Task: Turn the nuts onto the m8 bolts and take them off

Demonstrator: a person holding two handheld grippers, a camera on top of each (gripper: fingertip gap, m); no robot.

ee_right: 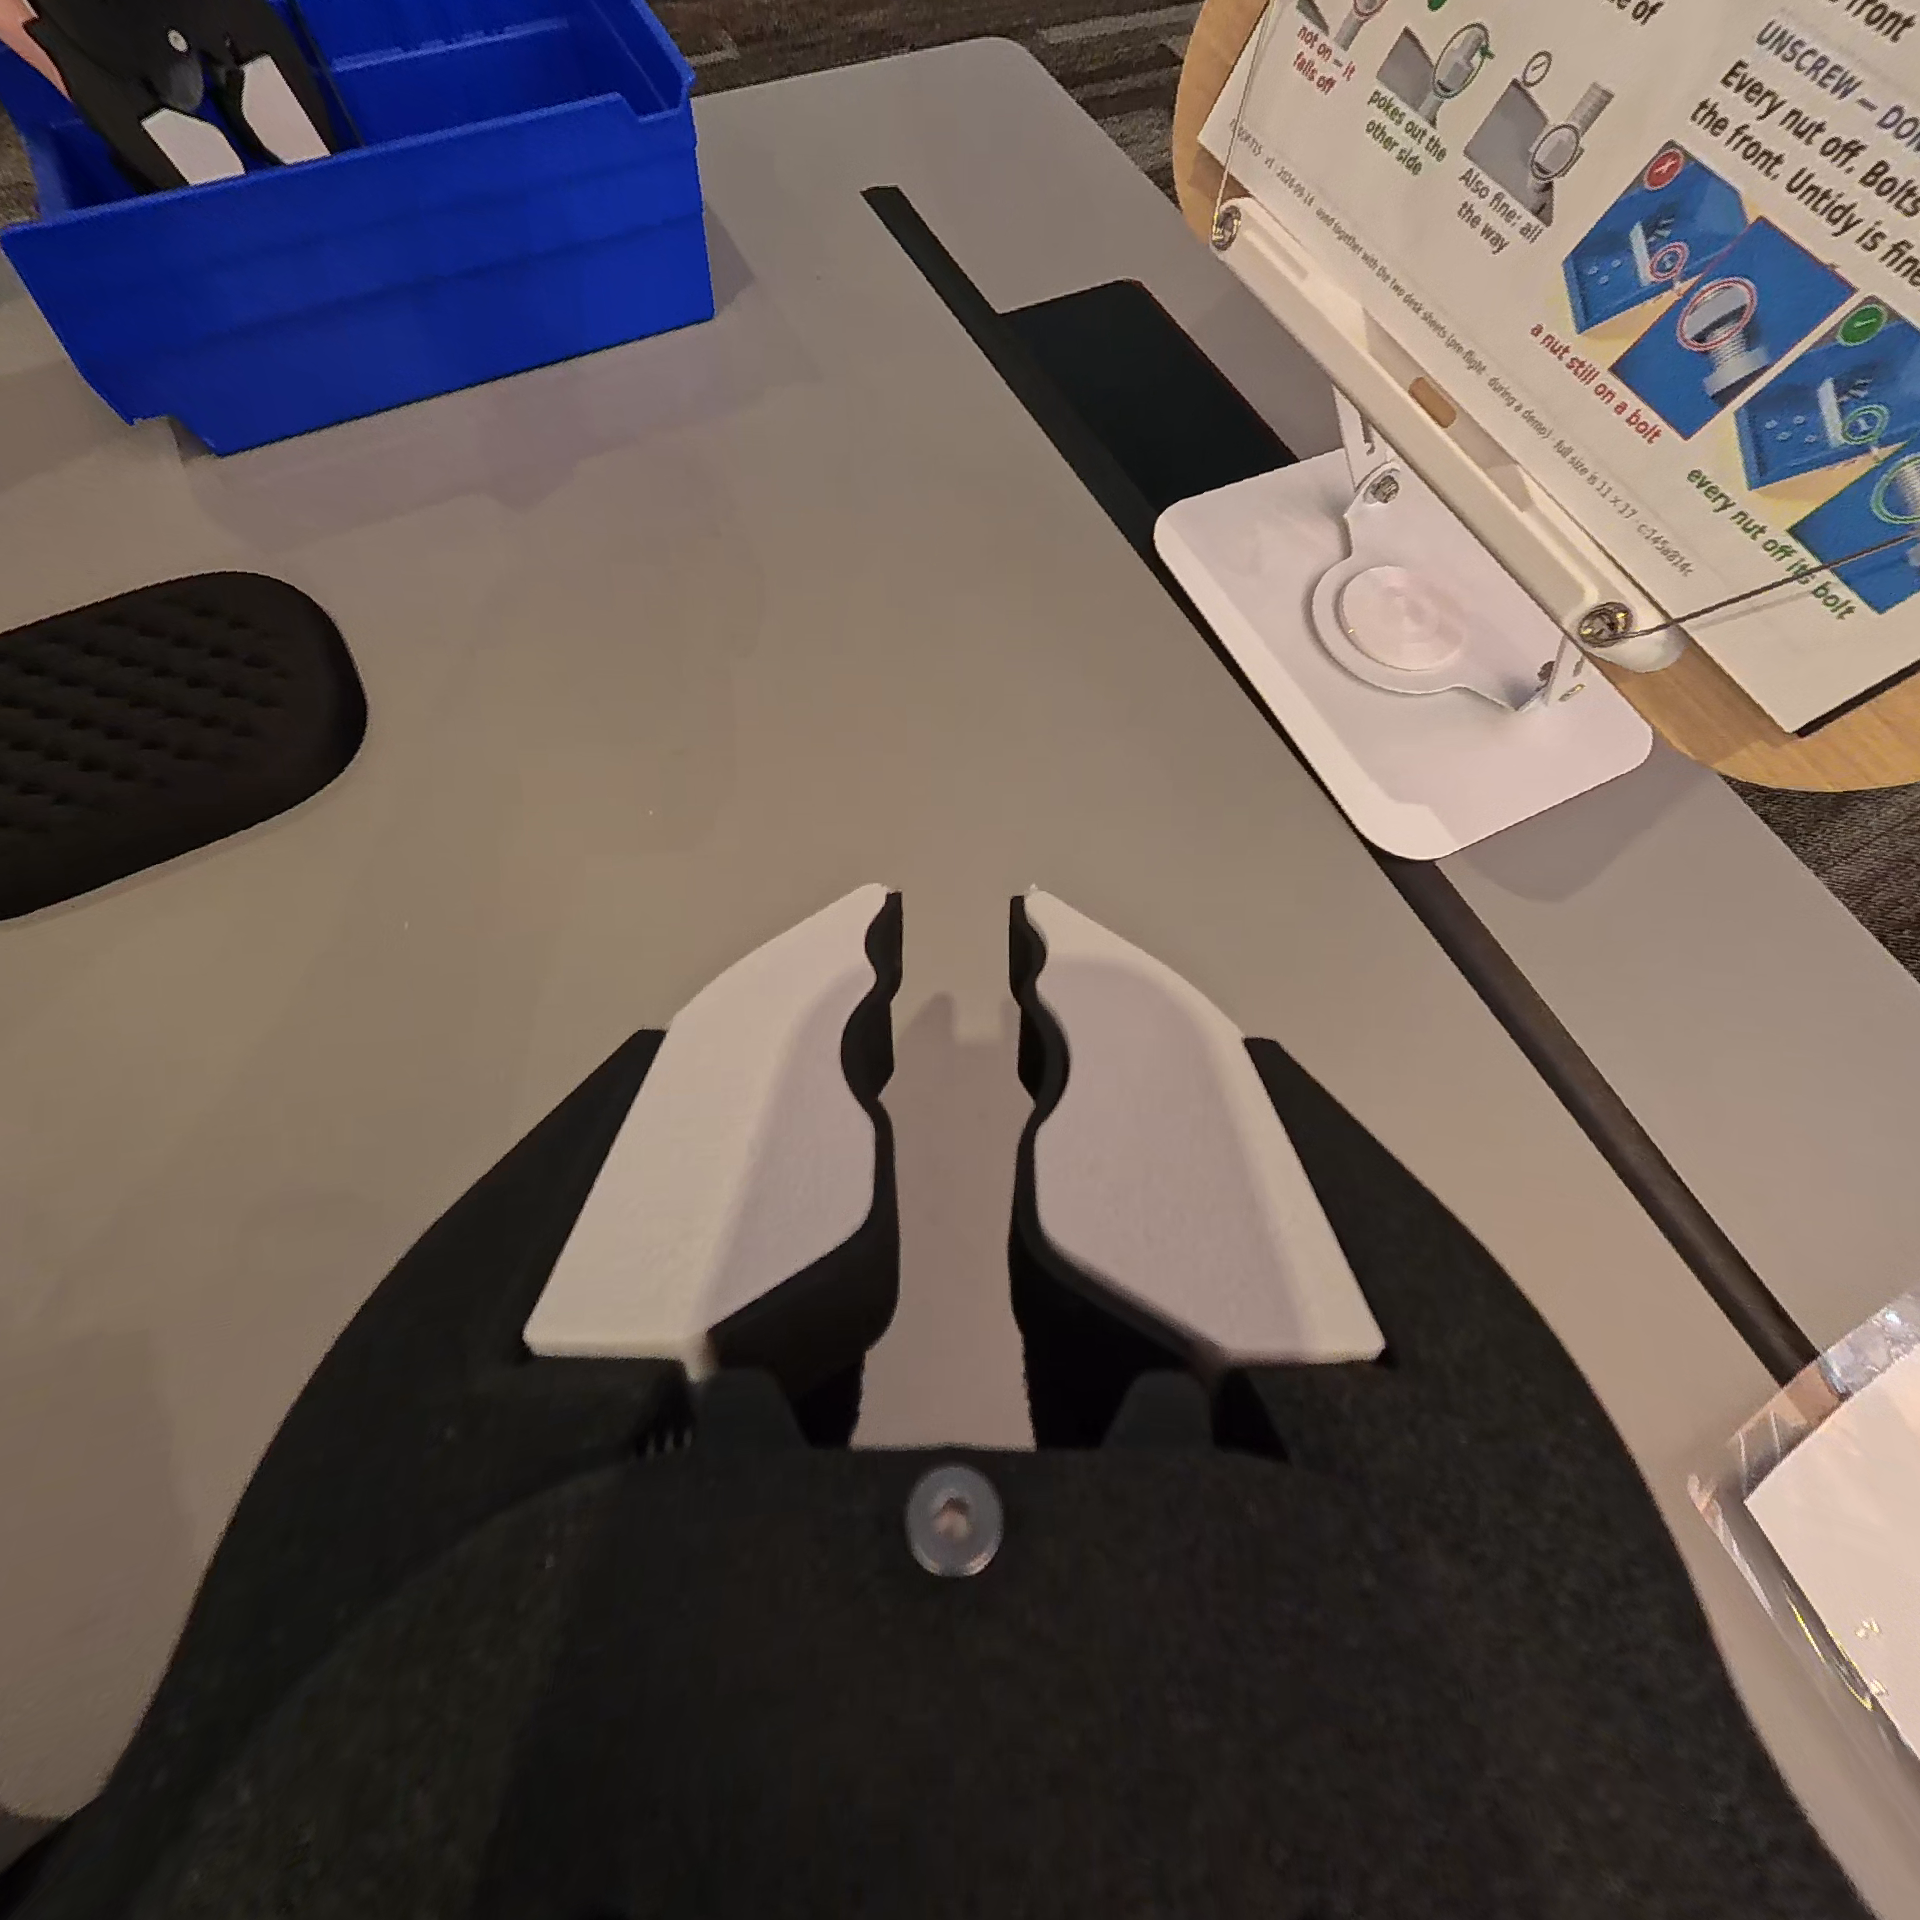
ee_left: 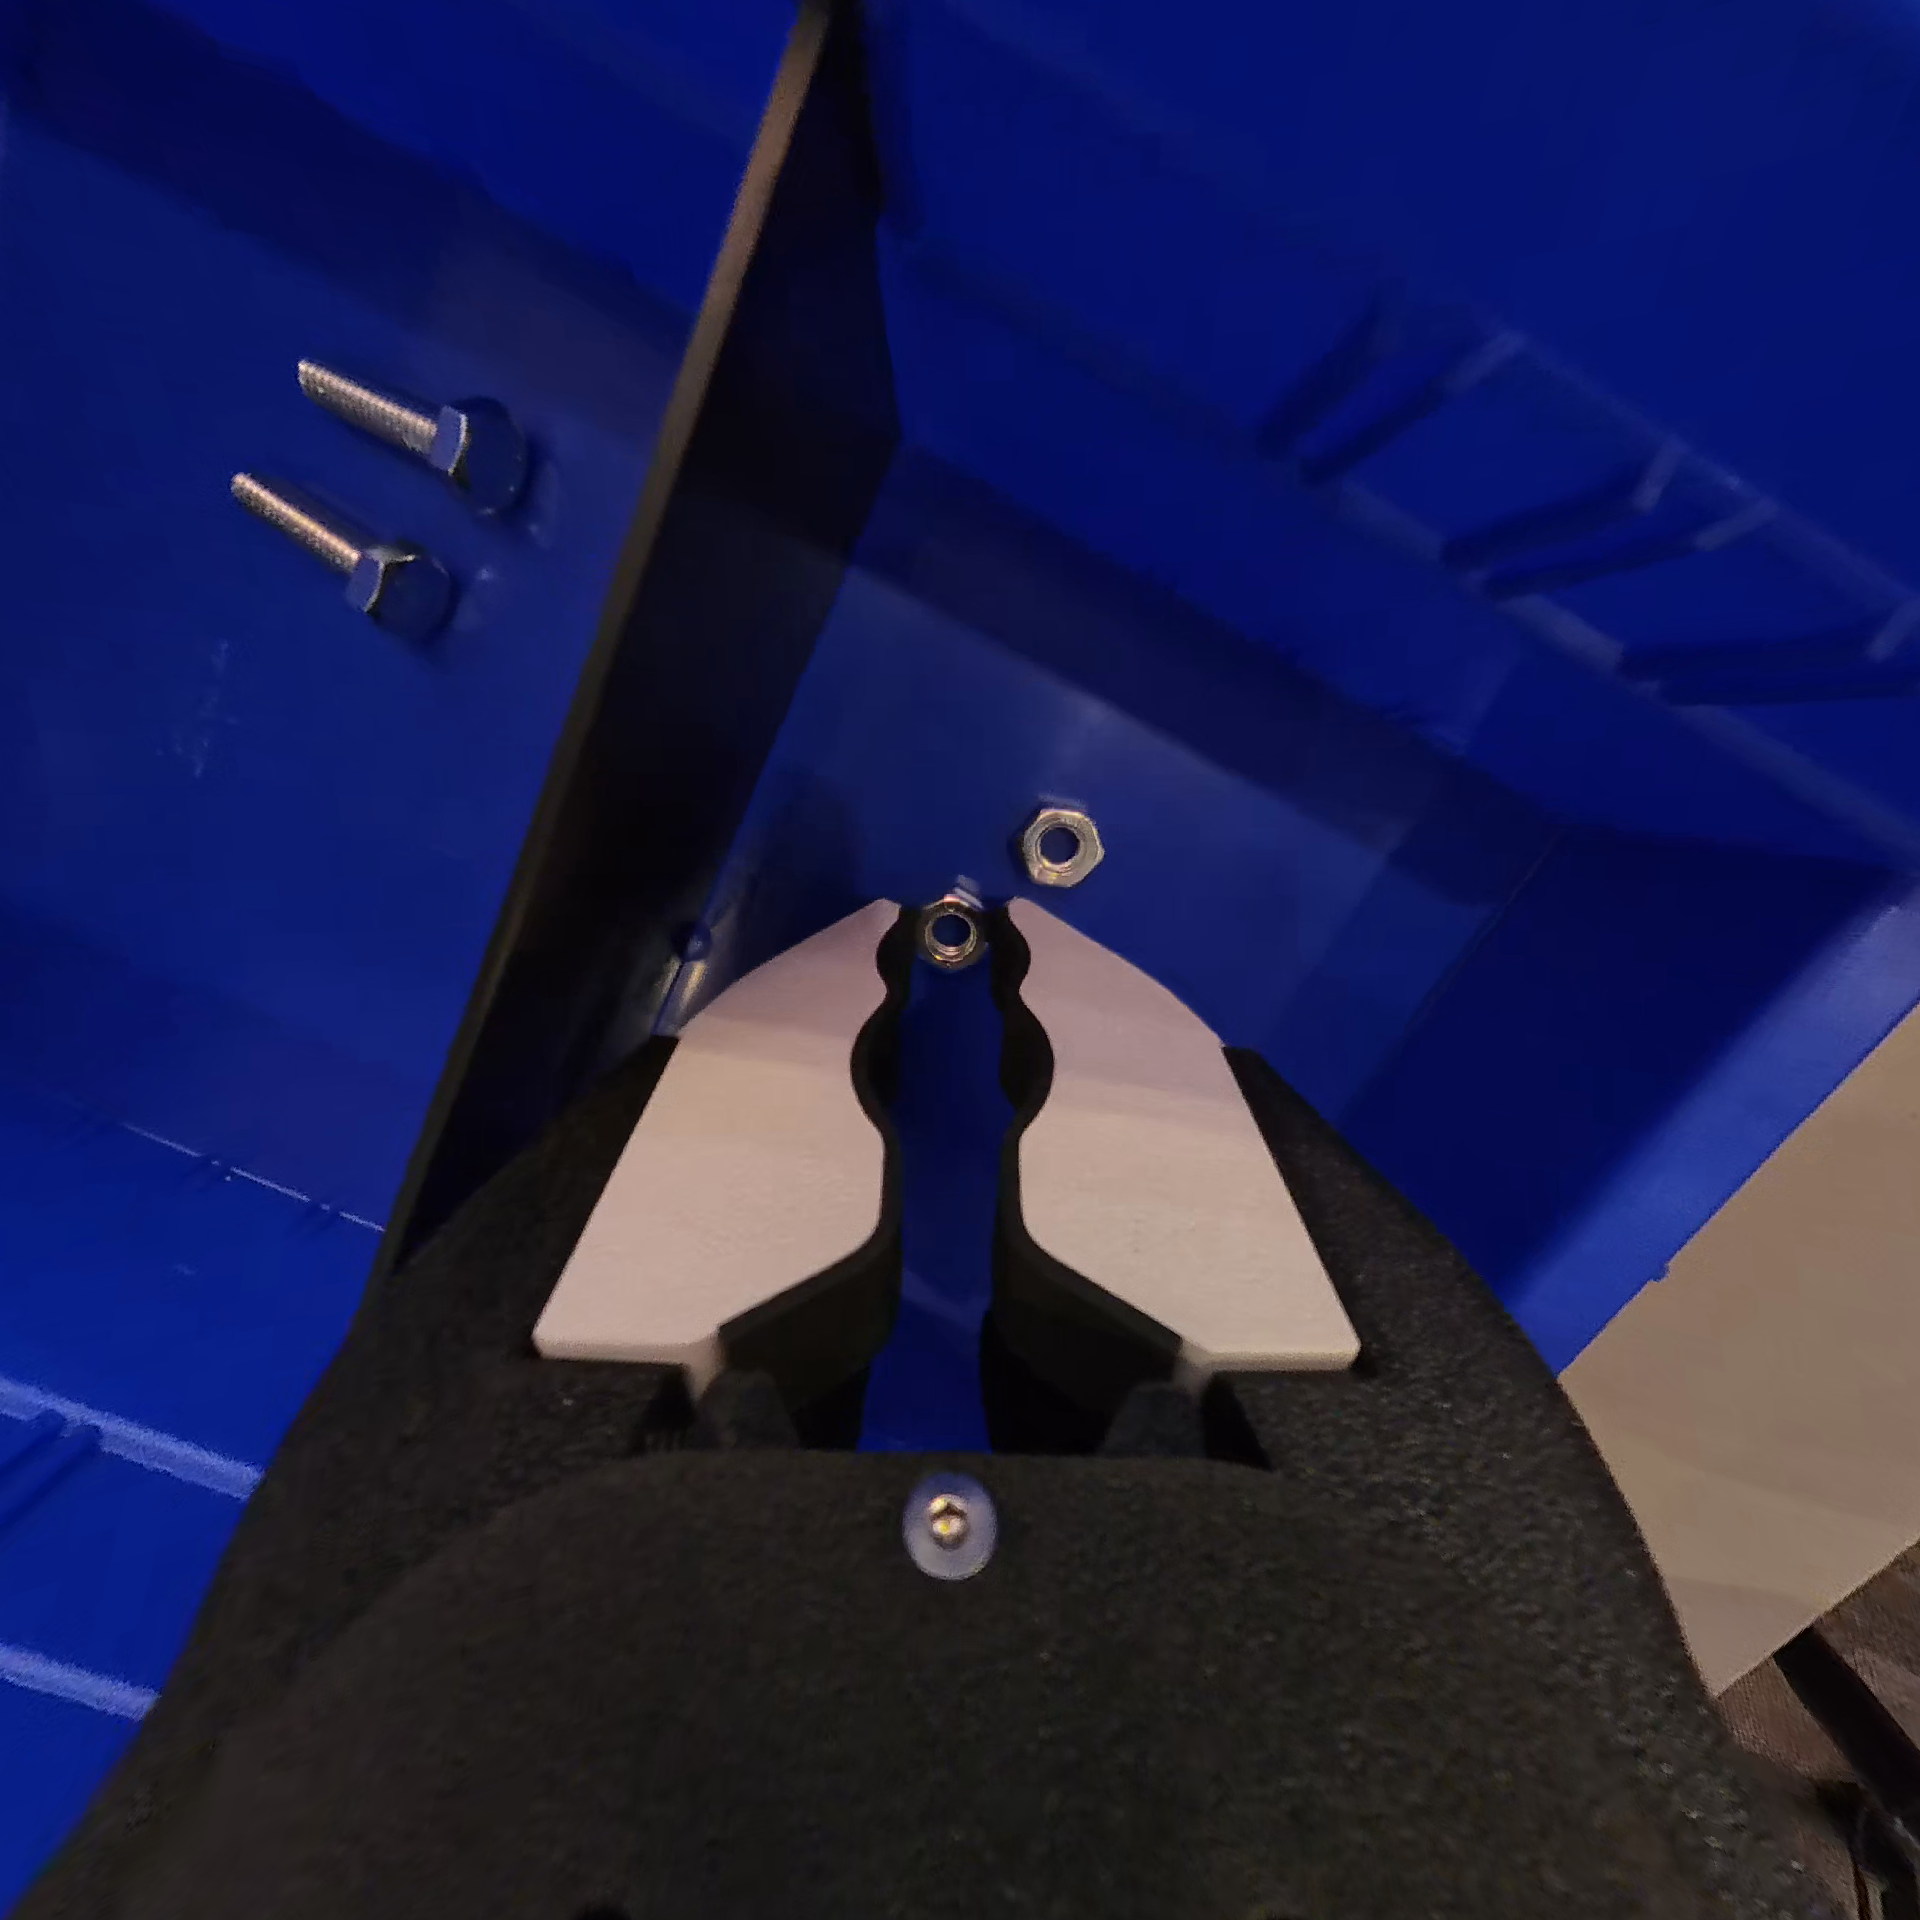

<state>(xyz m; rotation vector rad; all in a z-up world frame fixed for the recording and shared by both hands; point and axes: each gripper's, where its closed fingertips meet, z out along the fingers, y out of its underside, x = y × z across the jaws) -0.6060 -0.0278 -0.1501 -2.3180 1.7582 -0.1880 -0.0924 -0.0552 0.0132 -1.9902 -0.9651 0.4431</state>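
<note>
Judging from its look, the small silver hexagonal steel nut [ee_left: 948, 933] at the centre of the left wrist view is light, hard and smooth, so it could slip or spin away; two opposite flats seem the best place to pinch it. It lies flat on the floor of the blue plastic bin [ee_left: 1351, 644], its threaded hole facing up, right between the tips of the left gripper [ee_left: 951, 920]. Those jaws stand close on either side of it, but whether they already clamp it I cannot tell. A second matching nut [ee_left: 1062, 849] sits just beside, to the upper right. Beyond a dark divider, two silver hex-head bolts [ee_left: 416, 426] lie side by side in the upper left. The right gripper [ee_right: 956, 896] hovers over the grey table [ee_right: 623, 623], jaws apart and empty.
</note>
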